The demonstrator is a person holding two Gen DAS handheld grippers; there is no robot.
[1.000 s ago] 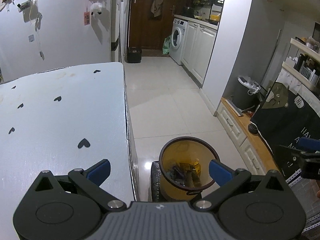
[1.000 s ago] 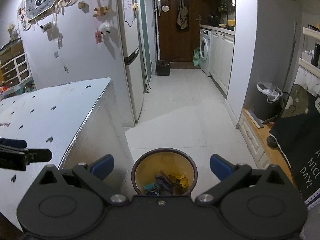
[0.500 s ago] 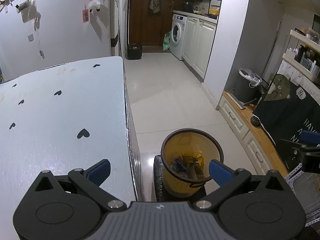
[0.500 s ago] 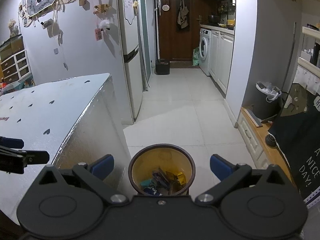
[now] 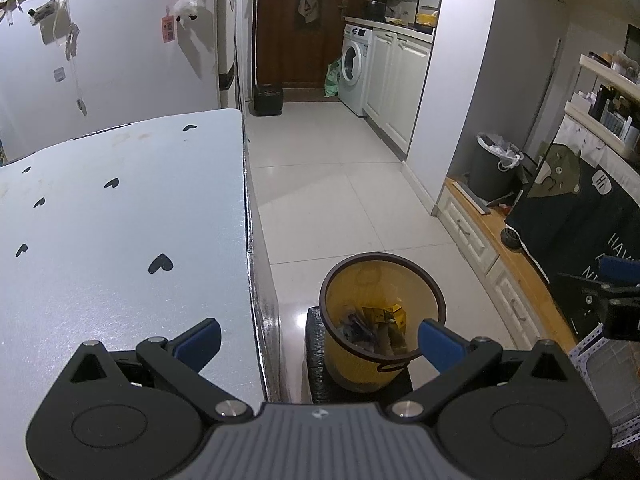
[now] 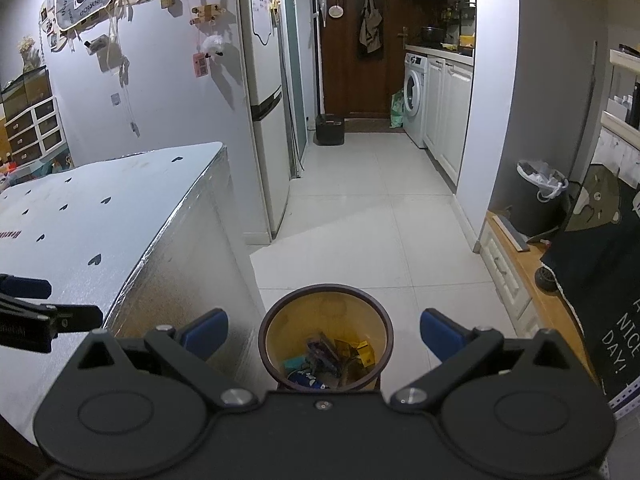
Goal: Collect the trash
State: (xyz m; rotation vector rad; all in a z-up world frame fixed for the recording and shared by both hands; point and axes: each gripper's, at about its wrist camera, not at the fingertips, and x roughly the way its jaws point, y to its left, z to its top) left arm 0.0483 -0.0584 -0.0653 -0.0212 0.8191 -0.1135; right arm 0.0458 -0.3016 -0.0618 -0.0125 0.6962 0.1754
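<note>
Bin [image 5: 382, 320] nearer now, upright, mouth facing up.

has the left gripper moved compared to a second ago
Yes. The left gripper has pulled back and up: the yellow bin and table edge sit farther away in its view.

A washing machine [image 6: 414, 98] stands beside white cabinets [image 6: 448, 112] at the far end of a tiled kitchen, opposite a fridge [image 6: 266, 120]; a heart-patterned table [image 5: 120, 216] fills the foreground.
</note>
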